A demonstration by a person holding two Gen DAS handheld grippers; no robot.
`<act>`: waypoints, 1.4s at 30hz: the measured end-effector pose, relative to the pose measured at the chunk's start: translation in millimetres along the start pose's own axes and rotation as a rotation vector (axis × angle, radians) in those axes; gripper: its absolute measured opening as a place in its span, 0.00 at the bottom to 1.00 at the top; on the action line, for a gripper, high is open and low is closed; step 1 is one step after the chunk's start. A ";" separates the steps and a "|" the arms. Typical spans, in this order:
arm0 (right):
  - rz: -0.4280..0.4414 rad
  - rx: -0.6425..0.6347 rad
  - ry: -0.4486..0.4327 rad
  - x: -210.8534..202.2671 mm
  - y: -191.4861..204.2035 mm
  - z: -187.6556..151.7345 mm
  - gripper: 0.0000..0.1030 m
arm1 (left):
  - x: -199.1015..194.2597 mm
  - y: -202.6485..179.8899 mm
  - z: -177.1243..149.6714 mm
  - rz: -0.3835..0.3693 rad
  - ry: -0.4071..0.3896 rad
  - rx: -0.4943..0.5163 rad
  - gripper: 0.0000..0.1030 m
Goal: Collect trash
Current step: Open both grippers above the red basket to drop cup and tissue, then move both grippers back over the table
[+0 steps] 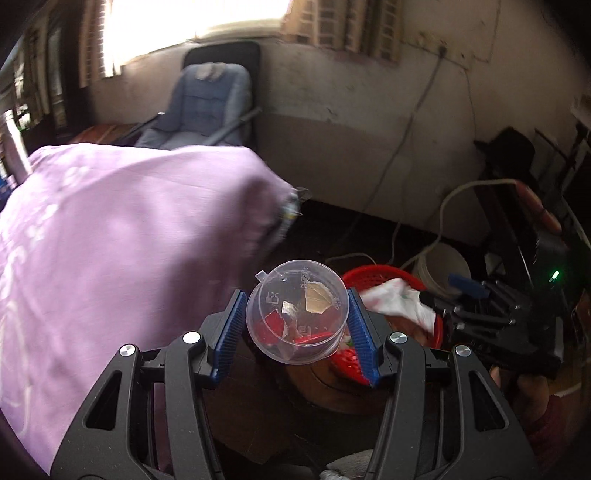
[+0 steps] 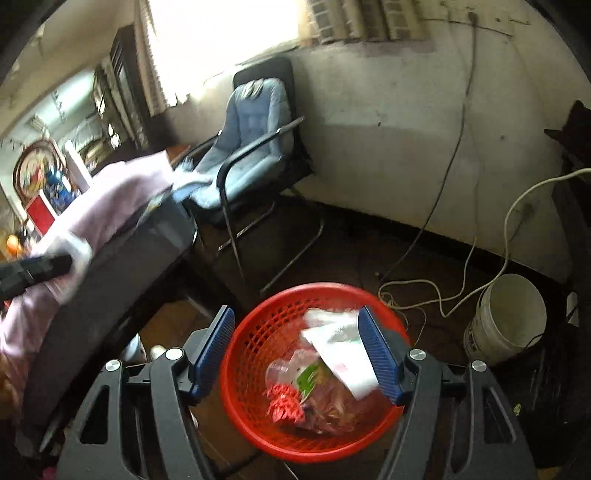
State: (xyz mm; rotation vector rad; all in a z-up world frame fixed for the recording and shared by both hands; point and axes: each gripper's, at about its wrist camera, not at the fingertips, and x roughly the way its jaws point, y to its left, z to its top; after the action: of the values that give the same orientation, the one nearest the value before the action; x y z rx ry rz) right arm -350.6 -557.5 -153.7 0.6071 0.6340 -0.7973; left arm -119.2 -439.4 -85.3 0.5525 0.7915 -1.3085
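Left tool (image 1: 297, 325) clamps clear cup (image 1: 297, 314) — right tool (image 2: 297, 350) agape over red basket (image 2: 258, 332).

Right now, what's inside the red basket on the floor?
The red basket holds white crumpled paper, a clear plastic piece, a green-printed wrapper and a red scrap. Anything beneath is covered.

Motion blurs the white wrapper (image 2: 341, 350) over the red basket (image 2: 258, 354).

A black-framed chair (image 2: 255, 147) with a blue-grey cushion stands against the stained pale wall (image 2: 388, 122). Directly above the chair, a window (image 2: 221, 33) glares bright. Right of the chair, cables trail across the dark floor (image 2: 351, 243) toward a white bucket (image 2: 506, 317).
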 end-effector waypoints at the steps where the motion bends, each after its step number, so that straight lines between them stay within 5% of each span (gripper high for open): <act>1: -0.004 0.018 -0.020 -3.0 -7.3 1.7 0.67 | 5.4 -4.4 0.9 -0.008 0.009 0.009 0.52; 15: 0.010 0.222 -0.120 -27.8 -72.9 3.2 0.67 | 65.5 -90.4 8.9 -0.118 0.091 0.177 0.53; 17: 0.009 0.226 -0.122 -29.8 -75.1 1.7 0.67 | 64.2 -95.3 12.4 -0.119 0.089 0.183 0.61; 21: 0.019 0.234 -0.124 -31.4 -75.4 1.1 0.67 | 53.6 -93.0 18.6 -0.099 0.052 0.173 0.90; 35: 0.070 0.154 -0.141 -47.0 -37.0 6.8 0.72 | 30.4 -68.9 18.8 -0.004 0.027 0.104 0.92; 42: 0.110 0.121 -0.141 -55.9 -8.9 14.7 0.76 | -5.6 -49.5 15.8 0.045 -0.049 0.081 0.92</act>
State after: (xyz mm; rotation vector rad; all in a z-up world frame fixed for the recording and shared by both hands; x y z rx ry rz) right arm -383.7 -547.4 -106.6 0.6834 0.4222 -0.7720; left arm -164.9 -457.4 -67.4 0.5971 0.6849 -1.3121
